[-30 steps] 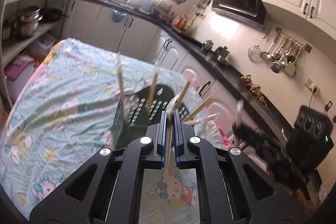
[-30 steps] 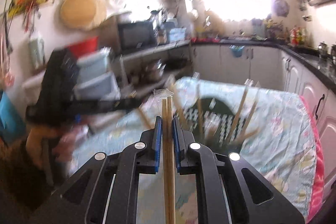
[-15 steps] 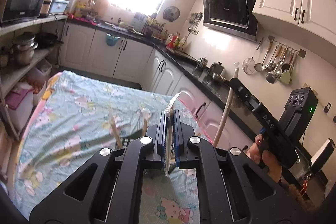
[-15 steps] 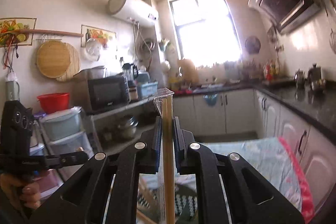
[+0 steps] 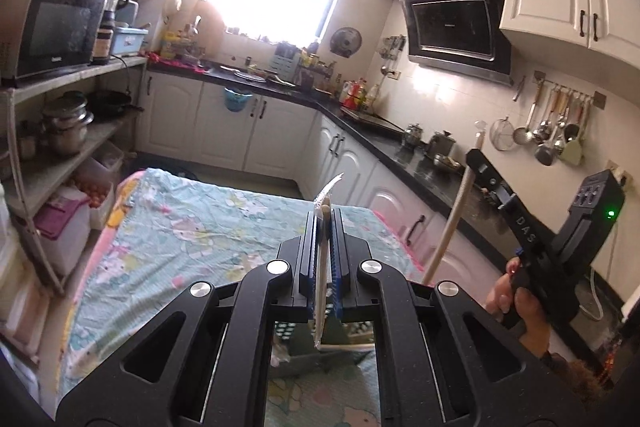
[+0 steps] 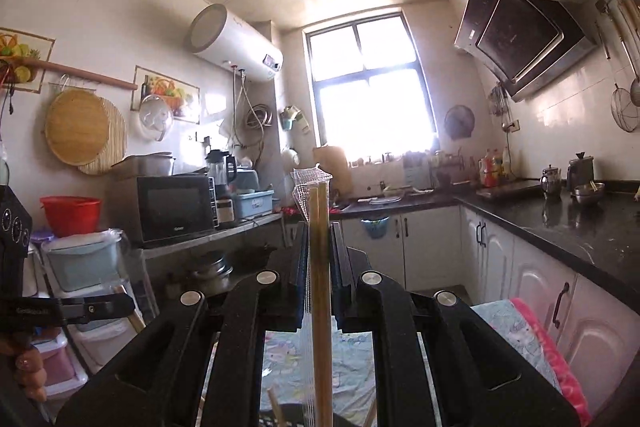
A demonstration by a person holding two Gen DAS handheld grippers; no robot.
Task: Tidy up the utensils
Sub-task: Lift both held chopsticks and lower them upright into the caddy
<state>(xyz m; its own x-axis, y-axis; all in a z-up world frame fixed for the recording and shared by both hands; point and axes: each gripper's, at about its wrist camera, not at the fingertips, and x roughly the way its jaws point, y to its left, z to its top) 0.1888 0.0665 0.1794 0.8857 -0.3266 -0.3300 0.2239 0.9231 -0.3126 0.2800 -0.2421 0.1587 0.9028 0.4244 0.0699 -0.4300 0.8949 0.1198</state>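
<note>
The main risk is slipping: each gripper is pinching a slim wrapped chopstick pair only partway along its length, so a tilt or jolt could be sliding one out or snagging its loose plastic sleeve. The left gripper [image 5: 325, 227], at the centre of its view, is clamping narrowly on a wrapped chopstick pair [image 5: 322, 267] running between the pads and poking out beyond the tips. The right gripper [image 6: 320, 243] is likewise squeezing a second wrapped pair [image 6: 320, 307], standing upright mid-frame. The dark green basket [image 5: 304, 347] is sitting low in frame on the cartoon-print cloth [image 5: 180, 227], beneath the fingers.
</note>
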